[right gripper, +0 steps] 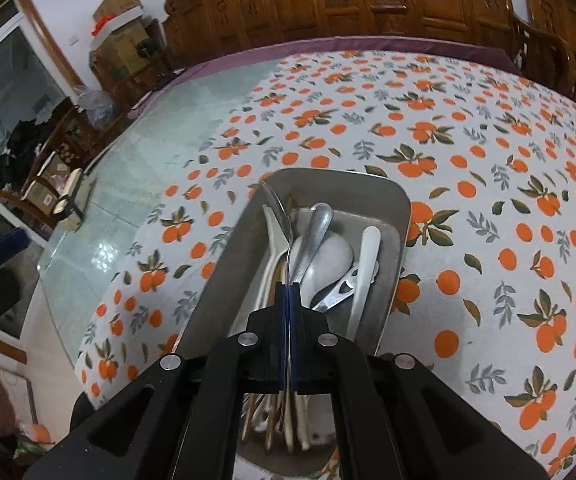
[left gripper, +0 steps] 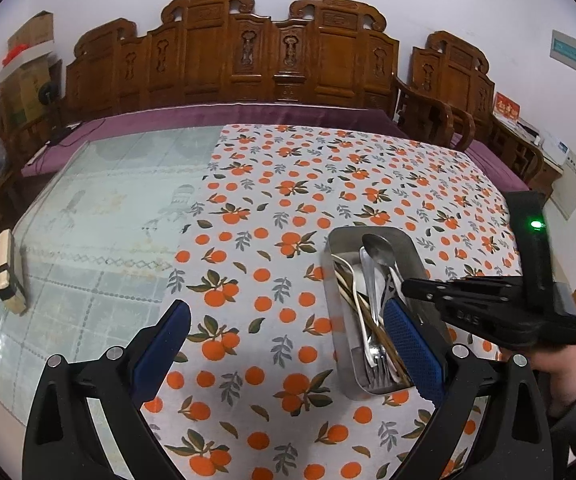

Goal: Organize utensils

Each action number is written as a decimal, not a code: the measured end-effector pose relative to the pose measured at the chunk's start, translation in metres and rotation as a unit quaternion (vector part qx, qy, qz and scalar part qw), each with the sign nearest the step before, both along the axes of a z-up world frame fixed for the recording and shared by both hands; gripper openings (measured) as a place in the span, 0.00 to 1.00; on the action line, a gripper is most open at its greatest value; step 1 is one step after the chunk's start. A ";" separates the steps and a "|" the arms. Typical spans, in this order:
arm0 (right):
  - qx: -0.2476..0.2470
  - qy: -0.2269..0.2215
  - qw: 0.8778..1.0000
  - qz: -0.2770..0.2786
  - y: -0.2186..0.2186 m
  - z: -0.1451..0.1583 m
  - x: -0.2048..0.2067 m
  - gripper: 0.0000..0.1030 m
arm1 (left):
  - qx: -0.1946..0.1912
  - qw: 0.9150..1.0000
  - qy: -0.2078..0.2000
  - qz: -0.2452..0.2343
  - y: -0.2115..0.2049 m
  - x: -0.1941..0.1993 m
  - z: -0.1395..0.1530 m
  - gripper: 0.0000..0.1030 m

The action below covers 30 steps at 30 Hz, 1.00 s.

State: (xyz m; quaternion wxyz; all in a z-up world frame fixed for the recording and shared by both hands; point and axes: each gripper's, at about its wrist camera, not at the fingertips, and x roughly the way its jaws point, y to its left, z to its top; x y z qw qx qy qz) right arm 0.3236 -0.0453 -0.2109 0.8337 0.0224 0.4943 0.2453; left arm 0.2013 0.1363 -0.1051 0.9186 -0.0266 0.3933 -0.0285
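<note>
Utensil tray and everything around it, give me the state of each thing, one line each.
Metal tray: on the orange-print tablecloth, holding a pile of utensils.
Metal spoon: clamped by its thin handle in the right gripper, bowl end pointing away, over the tray.
Right gripper: shut on the spoon.
Left gripper: open wide, holding nothing.
White ceramic spoon: lying in the tray.
Wooden brush: lying on the glass tabletop.
</note>
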 end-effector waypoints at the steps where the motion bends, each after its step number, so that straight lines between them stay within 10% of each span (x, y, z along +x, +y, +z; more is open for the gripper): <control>1: -0.002 0.003 1.000 -0.005 0.000 -0.004 0.004 0.02 | 0.000 1.000 0.000 0.000 0.000 0.000 0.000 0.91; 13: -0.004 0.016 1.000 -0.012 0.003 -0.022 0.014 0.05 | 0.003 1.000 0.000 -0.004 -0.002 -0.001 -0.002 0.91; 30: 0.000 -0.076 0.997 0.011 -0.035 0.045 -0.048 0.06 | 0.015 1.000 -0.013 -0.007 -0.026 -0.018 0.013 0.91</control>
